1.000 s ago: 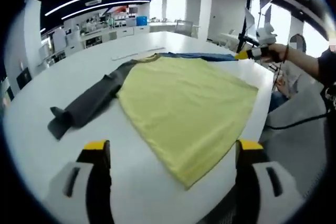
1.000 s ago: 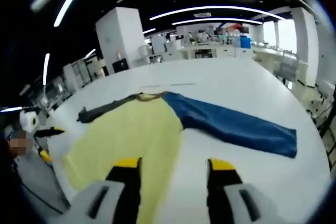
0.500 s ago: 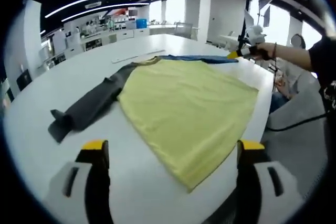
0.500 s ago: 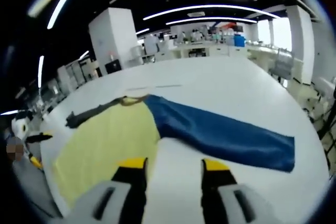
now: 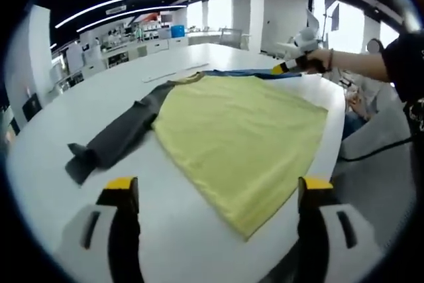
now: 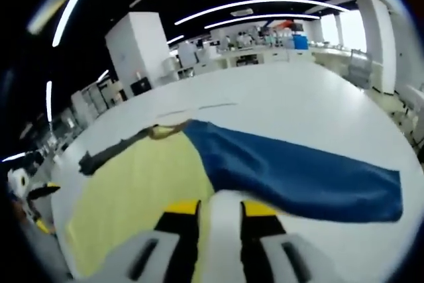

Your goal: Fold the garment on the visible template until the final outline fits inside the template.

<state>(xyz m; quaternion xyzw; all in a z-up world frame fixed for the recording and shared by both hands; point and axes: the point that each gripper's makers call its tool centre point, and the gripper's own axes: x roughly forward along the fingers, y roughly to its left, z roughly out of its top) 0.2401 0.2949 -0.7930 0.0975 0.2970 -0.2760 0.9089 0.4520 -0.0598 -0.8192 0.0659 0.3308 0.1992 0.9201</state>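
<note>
1. My left gripper point(image 5: 212, 193) has its fingers spread wide, holding nothing; the garment point(image 5: 238, 134) lies flat on the white desk point(image 5: 46, 144) just ahead of them, its near corner between the tips.
2. My right gripper point(image 6: 218, 209) has its fingers nearly together, the blue sleeve point(image 6: 298, 173) just beyond the tips.
3. I cannot tell whether they touch cloth.
4. The dark sleeve point(image 5: 112, 140) stretches away leftward.

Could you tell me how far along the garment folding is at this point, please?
Nothing looks folded: the garment lies spread flat on the white table, grey sleeve and blue sleeve both outstretched. The right gripper is near the blue sleeve, holding nothing. Every fold remains.
</note>
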